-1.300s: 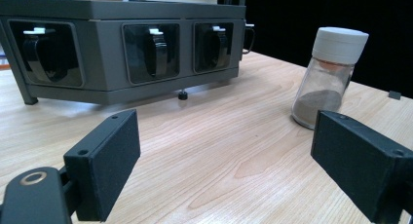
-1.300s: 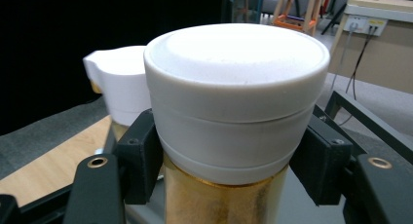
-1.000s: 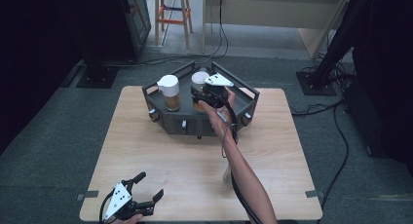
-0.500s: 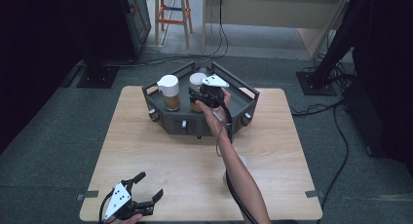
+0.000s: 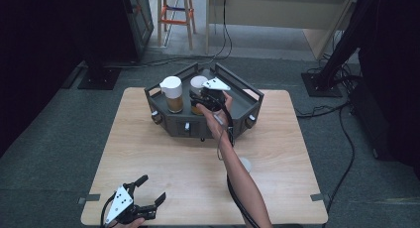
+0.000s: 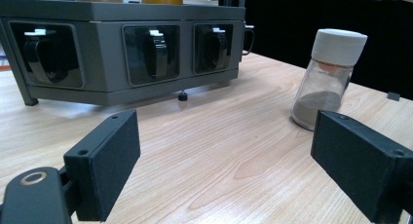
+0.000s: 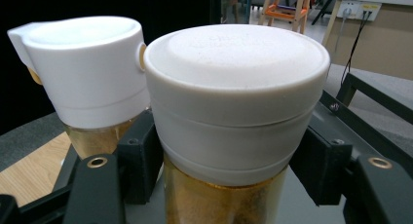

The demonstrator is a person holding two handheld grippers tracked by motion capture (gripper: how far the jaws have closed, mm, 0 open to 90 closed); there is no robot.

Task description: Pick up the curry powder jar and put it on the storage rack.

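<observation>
A grey six-sided rack stands at the far middle of the wooden table. Two jars of amber contents with white lids are in it. My right gripper is shut on the right-hand jar just under its lid. In the right gripper view that jar sits between the jaws of the right gripper, with the other jar close at its left. My left gripper rests open near the table's front left corner. Nothing is between the jaws of the left gripper.
A small glass jar of brown powder with a white lid stands on the table right of the rack, beside the right forearm. The rack's front wall has recessed black knobs. Cables and stand bases lie on the floor around the table.
My right gripper has edged slightly left with the jar in its jaws. The left gripper has stayed put.
</observation>
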